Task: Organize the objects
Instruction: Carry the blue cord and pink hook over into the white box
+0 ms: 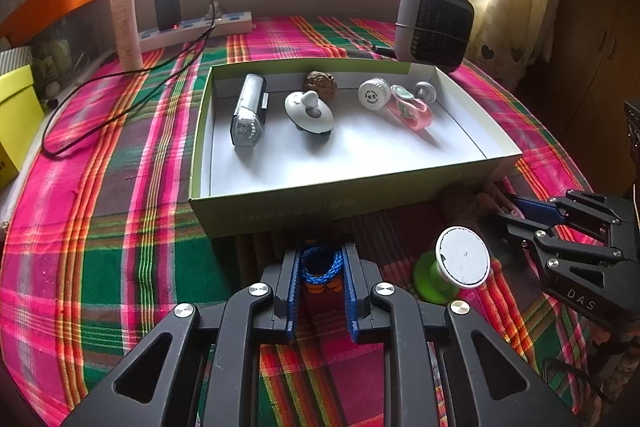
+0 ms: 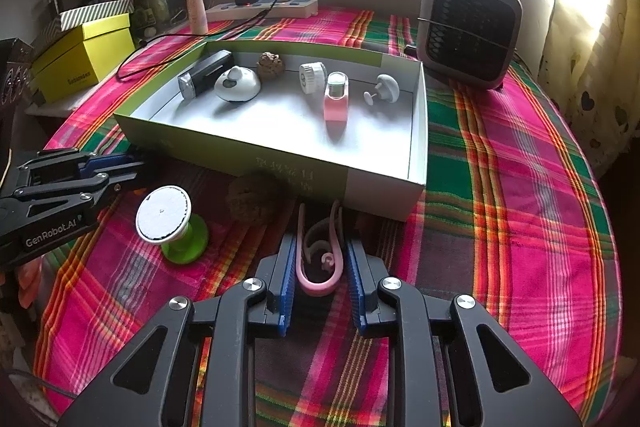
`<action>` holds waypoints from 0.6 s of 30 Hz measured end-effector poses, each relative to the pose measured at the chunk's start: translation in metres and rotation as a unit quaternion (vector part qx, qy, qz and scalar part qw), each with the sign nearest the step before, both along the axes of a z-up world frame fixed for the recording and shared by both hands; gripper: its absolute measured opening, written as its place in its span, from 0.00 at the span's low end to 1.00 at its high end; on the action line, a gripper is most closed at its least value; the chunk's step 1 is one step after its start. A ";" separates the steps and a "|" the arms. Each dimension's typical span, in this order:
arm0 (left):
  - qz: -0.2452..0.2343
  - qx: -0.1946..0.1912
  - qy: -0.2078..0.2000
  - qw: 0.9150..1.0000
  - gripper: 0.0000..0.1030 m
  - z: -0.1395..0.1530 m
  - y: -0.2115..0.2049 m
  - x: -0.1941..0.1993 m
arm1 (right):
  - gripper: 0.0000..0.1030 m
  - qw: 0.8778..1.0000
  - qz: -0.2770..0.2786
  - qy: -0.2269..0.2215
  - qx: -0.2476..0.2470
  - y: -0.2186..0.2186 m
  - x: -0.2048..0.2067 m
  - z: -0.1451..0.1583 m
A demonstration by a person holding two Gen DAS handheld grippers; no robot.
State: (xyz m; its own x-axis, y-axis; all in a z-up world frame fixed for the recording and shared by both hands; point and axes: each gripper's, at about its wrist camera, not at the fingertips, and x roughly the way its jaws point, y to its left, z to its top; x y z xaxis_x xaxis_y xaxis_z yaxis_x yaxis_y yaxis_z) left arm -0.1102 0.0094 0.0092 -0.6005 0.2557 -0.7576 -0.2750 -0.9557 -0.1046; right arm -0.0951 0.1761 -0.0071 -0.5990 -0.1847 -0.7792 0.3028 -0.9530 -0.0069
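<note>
A shallow green box (image 1: pixel 332 201) (image 2: pixel 240 151) with a white inside stands mid-table. It holds a bike light (image 1: pixel 248 113), a white dome gadget (image 1: pixel 309 113), a walnut (image 1: pixel 320 85), a white cap (image 1: pixel 374 94) and a pink clip (image 1: pixel 412 111). My left gripper (image 1: pixel 320 267) is closed around a blue braided cord item (image 1: pixel 322 265) just before the box wall. My right gripper (image 2: pixel 320 263) is closed around a pink looped clip (image 2: pixel 320 259) on the cloth. A green-based white disc stand (image 1: pixel 456 267) (image 2: pixel 170 223) and a second walnut (image 2: pixel 252 197) lie between them.
The table has a pink and green plaid cloth (image 1: pixel 120 187). At the back stand a grey fan heater (image 2: pixel 470 27), a power strip with charger (image 1: pixel 192 27) and a cream tube (image 1: pixel 126 23). A yellow box (image 2: pixel 80 59) sits at the left edge.
</note>
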 end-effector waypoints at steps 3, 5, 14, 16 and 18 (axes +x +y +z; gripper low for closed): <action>0.001 0.002 0.000 1.000 0.16 0.001 -0.001 0.001 | 0.24 1.000 0.001 0.000 -0.001 0.000 0.002 0.000; 0.000 0.003 0.000 1.000 0.16 0.001 -0.001 0.002 | 0.24 1.000 0.002 0.001 -0.003 0.000 0.002 0.001; 0.004 0.006 0.009 1.000 0.16 0.007 -0.004 0.009 | 0.24 1.000 0.003 0.012 -0.008 -0.001 0.009 0.007; 0.004 0.005 0.012 1.000 0.16 0.009 -0.004 0.010 | 0.24 1.000 0.003 0.015 -0.007 -0.001 0.009 0.009; 0.005 0.006 0.016 1.000 0.16 0.013 -0.004 0.011 | 0.24 1.000 0.004 0.018 -0.009 -0.001 0.010 0.011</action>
State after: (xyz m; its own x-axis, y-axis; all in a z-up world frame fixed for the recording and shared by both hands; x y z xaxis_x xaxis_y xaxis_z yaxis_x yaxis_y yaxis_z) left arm -0.0991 0.0052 0.0217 -0.6271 0.2587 -0.7348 -0.2681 -0.9573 -0.1083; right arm -0.0852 0.1749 0.0042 -0.6246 -0.2023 -0.7543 0.3096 -0.9509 -0.0014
